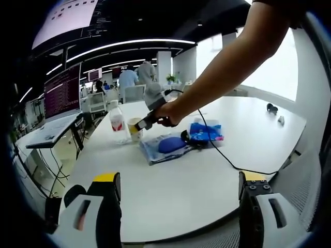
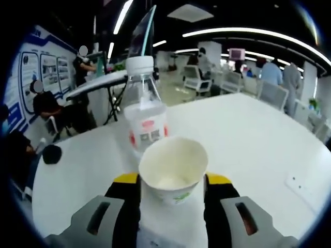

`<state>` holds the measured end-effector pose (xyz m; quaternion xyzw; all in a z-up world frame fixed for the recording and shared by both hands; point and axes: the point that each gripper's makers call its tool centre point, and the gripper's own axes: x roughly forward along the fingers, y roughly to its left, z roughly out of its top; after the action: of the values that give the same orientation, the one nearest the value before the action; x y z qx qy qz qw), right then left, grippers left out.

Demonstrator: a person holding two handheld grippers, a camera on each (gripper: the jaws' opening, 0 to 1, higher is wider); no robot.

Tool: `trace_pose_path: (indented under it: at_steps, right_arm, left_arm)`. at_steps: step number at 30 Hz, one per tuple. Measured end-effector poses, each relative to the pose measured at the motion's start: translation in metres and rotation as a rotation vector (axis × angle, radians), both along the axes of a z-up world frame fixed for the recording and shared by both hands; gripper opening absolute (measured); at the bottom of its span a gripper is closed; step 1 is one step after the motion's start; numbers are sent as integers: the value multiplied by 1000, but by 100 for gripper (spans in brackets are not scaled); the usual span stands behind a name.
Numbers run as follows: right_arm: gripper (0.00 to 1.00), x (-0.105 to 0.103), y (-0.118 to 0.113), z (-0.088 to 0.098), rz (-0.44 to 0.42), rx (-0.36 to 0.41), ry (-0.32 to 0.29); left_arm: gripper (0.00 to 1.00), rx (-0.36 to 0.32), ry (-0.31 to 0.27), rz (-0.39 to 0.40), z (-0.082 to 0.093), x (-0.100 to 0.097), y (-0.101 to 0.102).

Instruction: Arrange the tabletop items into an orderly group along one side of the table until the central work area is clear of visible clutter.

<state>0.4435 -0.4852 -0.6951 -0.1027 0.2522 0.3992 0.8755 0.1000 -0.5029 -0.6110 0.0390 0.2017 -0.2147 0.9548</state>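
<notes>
A white paper cup [image 2: 173,170] sits between the jaws of my right gripper [image 2: 172,192], whose yellow-tipped fingers [image 2: 127,180] press against both its sides. Just behind the cup stands a clear water bottle [image 2: 145,111] with a white cap and red label. In the left gripper view a person's arm reaches in from the upper right and holds the right gripper [image 1: 146,121] at the cup [image 1: 134,127], beside the bottle [image 1: 118,124]. A blue pouch on a plastic sleeve [image 1: 168,146] and a blue packet [image 1: 206,132] lie mid-table. My left gripper [image 1: 178,194] hangs open at the near edge, holding nothing.
A black cable [image 1: 227,161] trails across the white table [image 1: 170,191] toward the near right edge. Small dark and white items [image 1: 272,108] lie far right. A black object [image 2: 51,154] rests near the table edge. A side desk with a laptop [image 1: 51,132], chairs and people stand beyond.
</notes>
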Motion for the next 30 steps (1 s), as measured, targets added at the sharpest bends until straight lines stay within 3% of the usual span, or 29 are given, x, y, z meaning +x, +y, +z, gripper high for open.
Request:
trace_pose_path:
  at_steps: [20,30]
  right_arm:
    - [48,-3,-9,3,-23,-1,20]
    - [56,-14,-16,1,-23,-2,54]
  left_arm:
    - [94,-5,-9,-4,2,0,-1]
    - [94,-10,-19,-9,4,0,-2]
